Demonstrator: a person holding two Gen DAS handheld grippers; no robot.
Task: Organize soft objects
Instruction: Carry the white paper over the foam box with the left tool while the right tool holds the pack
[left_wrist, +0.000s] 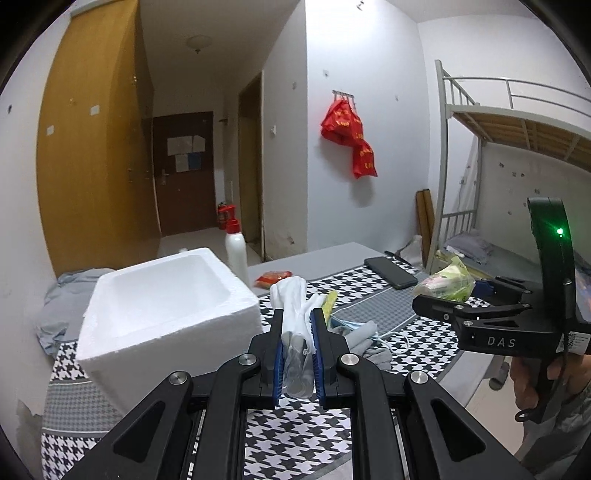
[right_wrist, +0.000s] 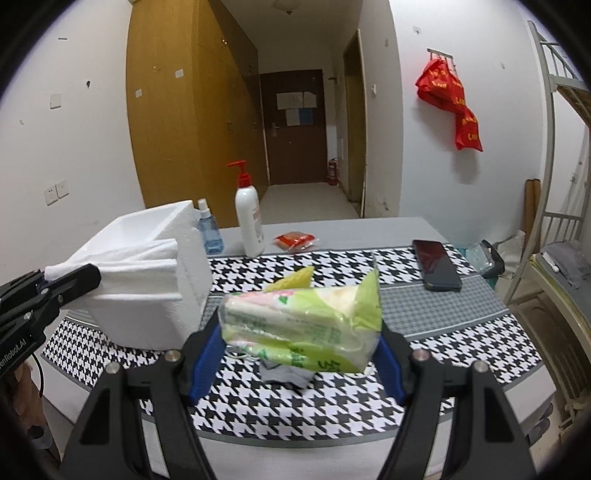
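One white foam box (left_wrist: 162, 291) on the table (right_wrist: 424, 229), interior bare; left gripper (left_wrist: 297, 354) jaws pinched on white cloth (left_wrist: 295, 306) beside it, right gripper (right_wrist: 295, 354) jaws wide, clamping tissue pack (right_wrist: 303, 325) above table.

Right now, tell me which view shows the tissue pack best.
The right wrist view: the tissue pack fills the centre, held in the right gripper. The left wrist view shows the pack only small and side-on at the far right.

Even, bright indoor lighting; soft shadow beneath the red fabric bag (left_wrist: 349, 138) on the white wall; strong fisheye curvature and black vignetting at corners; focus sharp throughout
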